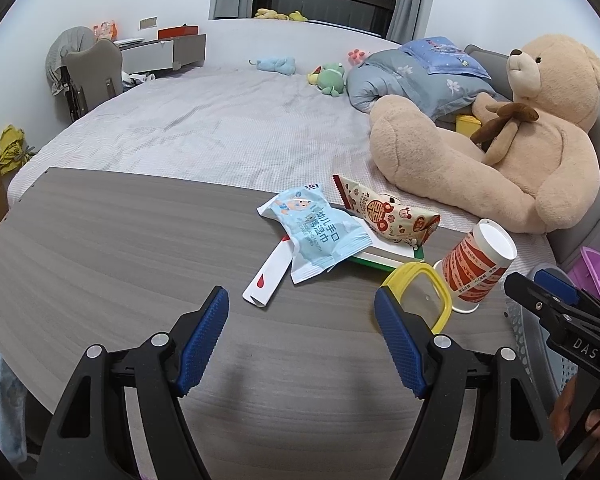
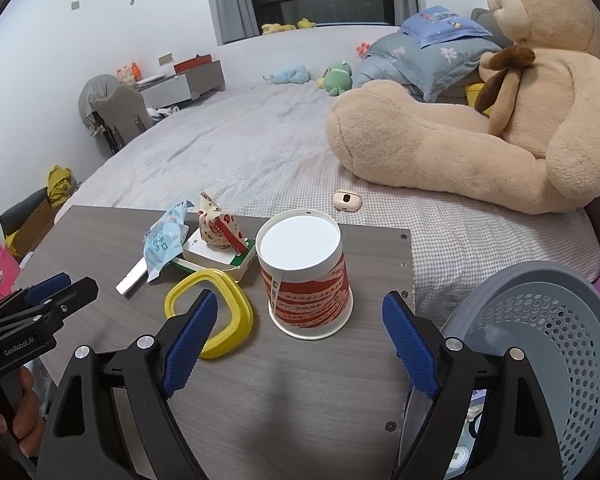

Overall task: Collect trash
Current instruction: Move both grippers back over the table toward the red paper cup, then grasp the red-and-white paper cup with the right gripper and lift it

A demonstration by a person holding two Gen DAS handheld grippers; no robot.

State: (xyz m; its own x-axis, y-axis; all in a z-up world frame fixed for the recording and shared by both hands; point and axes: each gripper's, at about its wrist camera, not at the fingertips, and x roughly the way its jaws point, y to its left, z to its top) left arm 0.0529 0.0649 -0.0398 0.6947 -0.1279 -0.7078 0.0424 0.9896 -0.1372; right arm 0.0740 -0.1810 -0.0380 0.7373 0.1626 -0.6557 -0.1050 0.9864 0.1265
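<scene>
While the grey wood-grain table [image 2: 228, 380] lies bare in front of both tools, its far and right edges drop to the bed, and the perforated grey bin [image 2: 560, 344] stands just past the right edge. The upturned red-and-white paper cup [image 2: 306, 276], light and easily crushed, stands on its rim near that edge ahead of the released, empty right tool [image 2: 296, 344], and is best pinched gently across its wall. The stiff yellow lid [image 1: 420, 296], the limp, slippery blue wipes packet [image 1: 320, 236] and the snack wrapper [image 1: 384, 212] lie left of it, ahead of the empty, released left tool [image 1: 300, 336].
</scene>
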